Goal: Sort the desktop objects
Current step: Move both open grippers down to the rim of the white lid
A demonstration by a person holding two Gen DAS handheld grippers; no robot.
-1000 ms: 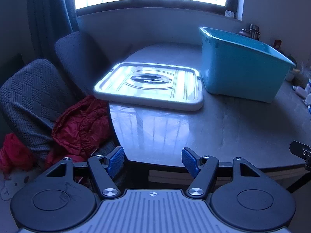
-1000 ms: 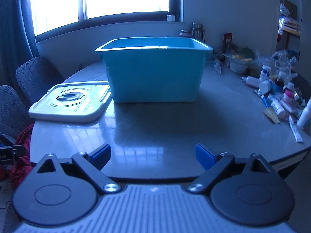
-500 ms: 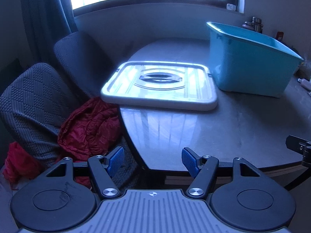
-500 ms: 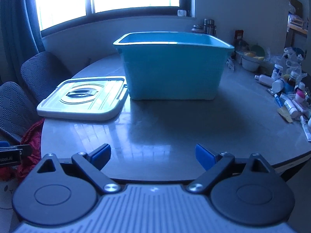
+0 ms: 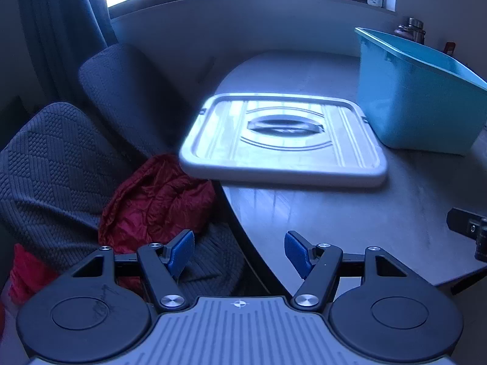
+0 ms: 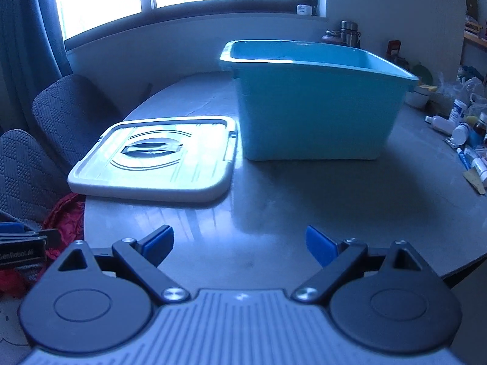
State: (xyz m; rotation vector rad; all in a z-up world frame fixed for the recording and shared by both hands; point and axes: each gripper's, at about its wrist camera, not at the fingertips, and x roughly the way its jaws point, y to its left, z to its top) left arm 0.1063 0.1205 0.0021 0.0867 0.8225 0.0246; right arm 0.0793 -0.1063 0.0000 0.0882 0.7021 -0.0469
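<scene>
Both grippers, left gripper (image 5: 239, 254) and right gripper (image 6: 239, 245), are spread and empty; that white lid (image 6: 158, 155) looks light, stiff, slick, so I'd grab its rim

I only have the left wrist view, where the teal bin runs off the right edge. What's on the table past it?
Observer: In the right wrist view, a scatter of small bottles and tubes lies on the table to the right of the teal bin.
Operator: Is the bin holding anything yet?
Observer: Its inner far wall shows bare, but the bottom is hidden below the rim, so I cannot tell.
Operator: And the right claw?
Observer: The right claw is open and empty, over the near table edge, pointing toward the bin. The white lid lies flat to the bin's left.
</scene>
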